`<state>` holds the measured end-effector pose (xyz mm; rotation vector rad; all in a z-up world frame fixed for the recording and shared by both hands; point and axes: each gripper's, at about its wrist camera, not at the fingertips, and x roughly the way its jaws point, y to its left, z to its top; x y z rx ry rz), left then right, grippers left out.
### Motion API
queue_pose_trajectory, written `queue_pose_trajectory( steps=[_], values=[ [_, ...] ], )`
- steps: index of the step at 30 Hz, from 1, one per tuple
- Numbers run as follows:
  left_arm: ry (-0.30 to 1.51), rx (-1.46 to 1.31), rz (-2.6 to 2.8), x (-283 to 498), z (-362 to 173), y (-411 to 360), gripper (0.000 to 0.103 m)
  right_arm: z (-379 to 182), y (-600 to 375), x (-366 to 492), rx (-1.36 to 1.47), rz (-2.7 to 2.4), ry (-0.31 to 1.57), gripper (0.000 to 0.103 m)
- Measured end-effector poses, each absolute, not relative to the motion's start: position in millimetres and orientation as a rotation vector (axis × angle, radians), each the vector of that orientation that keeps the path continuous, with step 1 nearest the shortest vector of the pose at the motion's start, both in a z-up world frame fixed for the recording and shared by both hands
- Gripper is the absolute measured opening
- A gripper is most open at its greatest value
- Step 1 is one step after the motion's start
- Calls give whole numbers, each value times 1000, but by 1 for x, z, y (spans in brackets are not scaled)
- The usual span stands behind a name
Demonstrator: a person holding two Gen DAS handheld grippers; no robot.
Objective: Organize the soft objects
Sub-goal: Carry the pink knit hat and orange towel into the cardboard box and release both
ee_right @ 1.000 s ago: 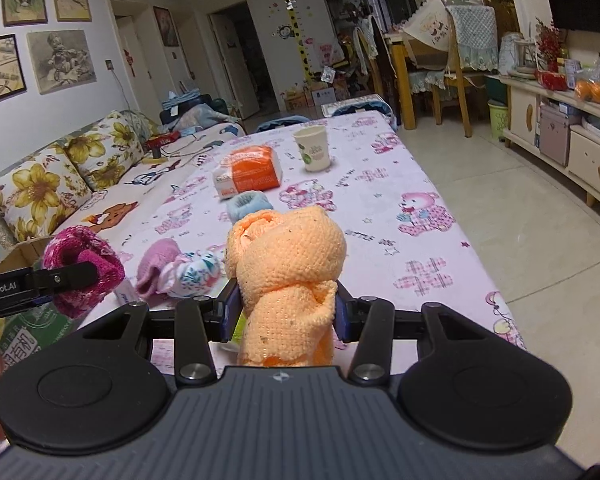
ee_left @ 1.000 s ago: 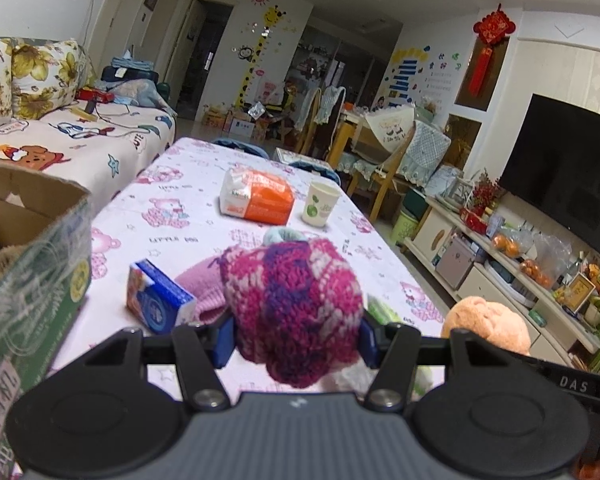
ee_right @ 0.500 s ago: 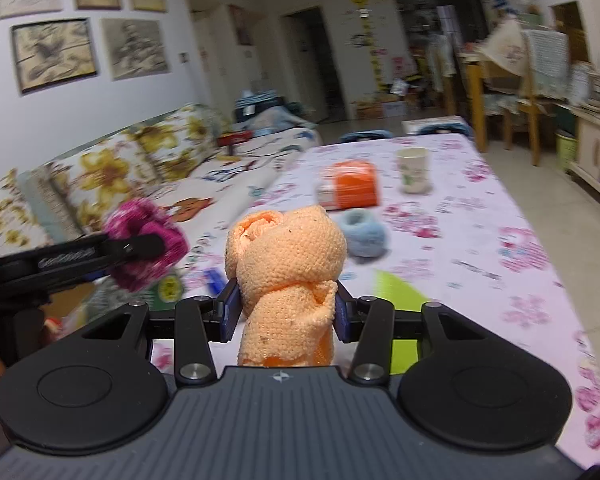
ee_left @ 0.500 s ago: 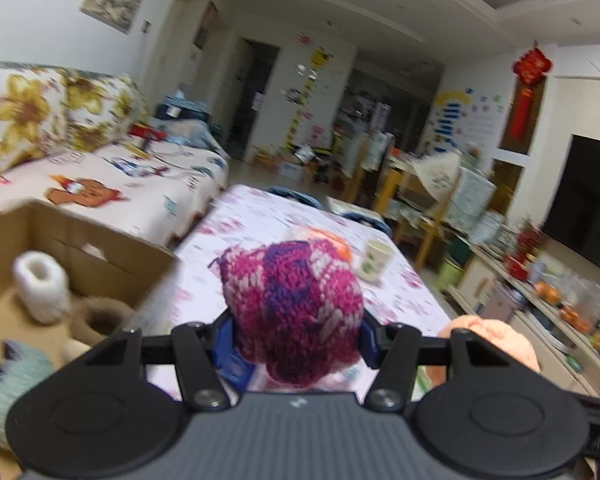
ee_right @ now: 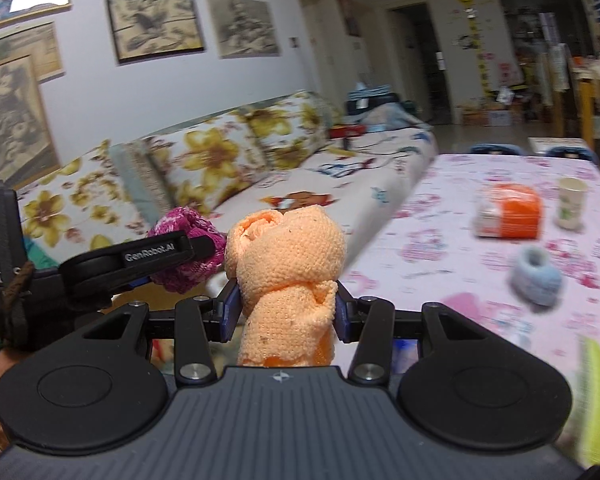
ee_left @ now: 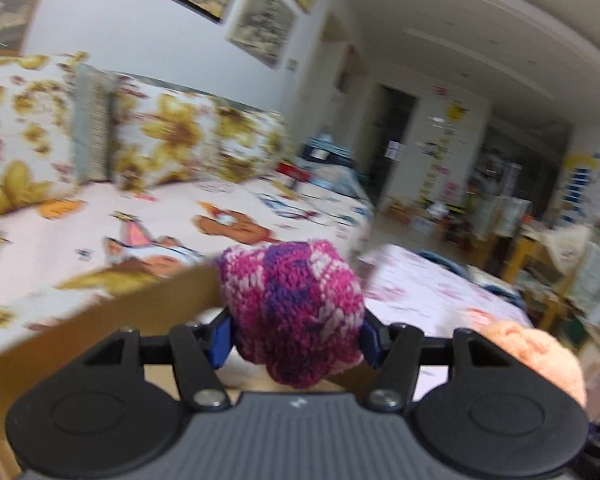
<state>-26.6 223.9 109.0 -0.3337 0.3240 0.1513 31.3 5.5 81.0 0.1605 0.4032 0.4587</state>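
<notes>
My left gripper (ee_left: 296, 338) is shut on a magenta and purple knitted ball (ee_left: 294, 312), held above the far wall of a cardboard box (ee_left: 112, 312). The ball also shows in the right wrist view (ee_right: 188, 250), left of my right gripper (ee_right: 286, 312). My right gripper is shut on a rolled orange knitted cloth (ee_right: 288, 276), which shows in the left wrist view (ee_left: 539, 356) at the lower right. A light blue yarn ball (ee_right: 535, 276) lies on the pink tablecloth (ee_right: 439, 248).
A floral sofa (ee_right: 220, 160) with a cartoon sheet stands behind the box. On the table are an orange tissue pack (ee_right: 507, 210), a paper cup (ee_right: 571, 208) and a green item (ee_right: 595, 400) at the near right edge.
Both grippers have swung left with their loads, from over the table toward the box and sofa. The left gripper now faces the sofa over the box's far wall.
</notes>
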Motion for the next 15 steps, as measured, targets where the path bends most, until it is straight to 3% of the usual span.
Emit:
queue_pose_trajectory(
  steps=[10,12,13,15],
  values=[
    [382,-414,281,-13,96,266,64,65,51,50,191,607,515,63],
    [390,-413,298,-14,95,267,67,68,51,44,185,599,512,96],
    [391,-413,305,-15,94,267,69,69,50,40,178,590,501,102],
    [381,-410,299,-16,95,266,76,74,40,31,178,573,484,101]
  ],
)
